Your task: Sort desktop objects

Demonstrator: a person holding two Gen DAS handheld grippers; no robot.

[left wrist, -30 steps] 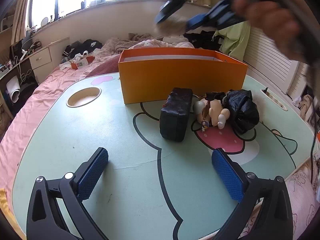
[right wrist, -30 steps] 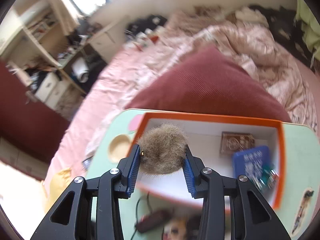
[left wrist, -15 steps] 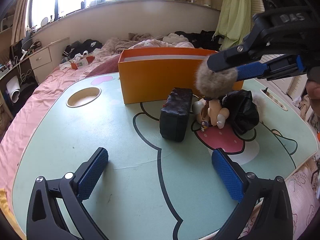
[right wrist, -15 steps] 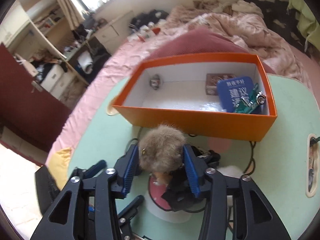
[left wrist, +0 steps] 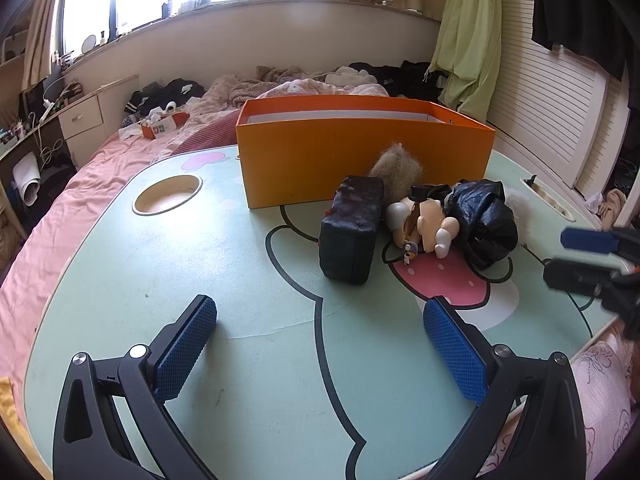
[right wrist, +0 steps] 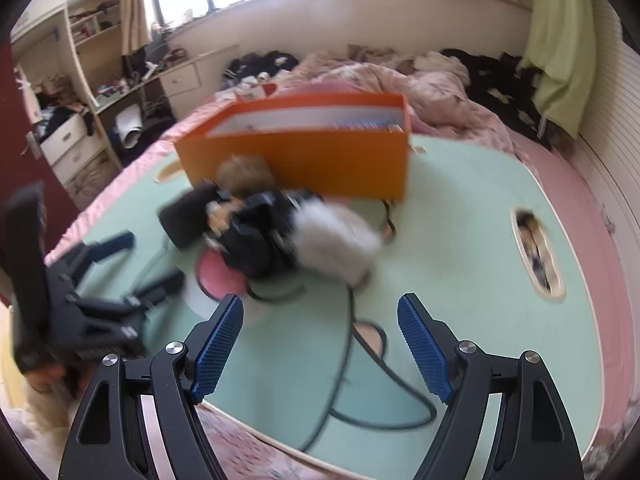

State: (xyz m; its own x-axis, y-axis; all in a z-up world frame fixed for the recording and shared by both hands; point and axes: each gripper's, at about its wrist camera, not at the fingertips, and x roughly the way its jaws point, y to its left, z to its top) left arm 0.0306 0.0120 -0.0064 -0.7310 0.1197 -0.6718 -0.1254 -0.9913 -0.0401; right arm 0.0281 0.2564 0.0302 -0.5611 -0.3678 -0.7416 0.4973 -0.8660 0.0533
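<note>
Left wrist view: the left tongs (left wrist: 320,344) hang wide open over the green counter (left wrist: 200,280), holding nothing. At twelve o'clock from them stands the orange box (left wrist: 360,160). Just in front of it, a brown fur ball (left wrist: 396,168) rests against the box wall, behind a dark pouch (left wrist: 352,232) that stands on the counter. To the pouch's three o'clock lie a small doll (left wrist: 424,224) and a black bag (left wrist: 484,220), touching each other. The right tongs (left wrist: 584,256) enter at three o'clock, blurred.

Right wrist view: the right tongs (right wrist: 320,344) are spread wide and empty above the counter (right wrist: 460,240). The picture is blurred. At eleven o'clock sits the pile: pouch (right wrist: 184,220), black bag (right wrist: 256,244) and a white fluffy thing (right wrist: 336,244), with the fur ball (right wrist: 244,172) against the orange box (right wrist: 312,156). The left tongs (right wrist: 132,264) lie open at nine o'clock.
</note>
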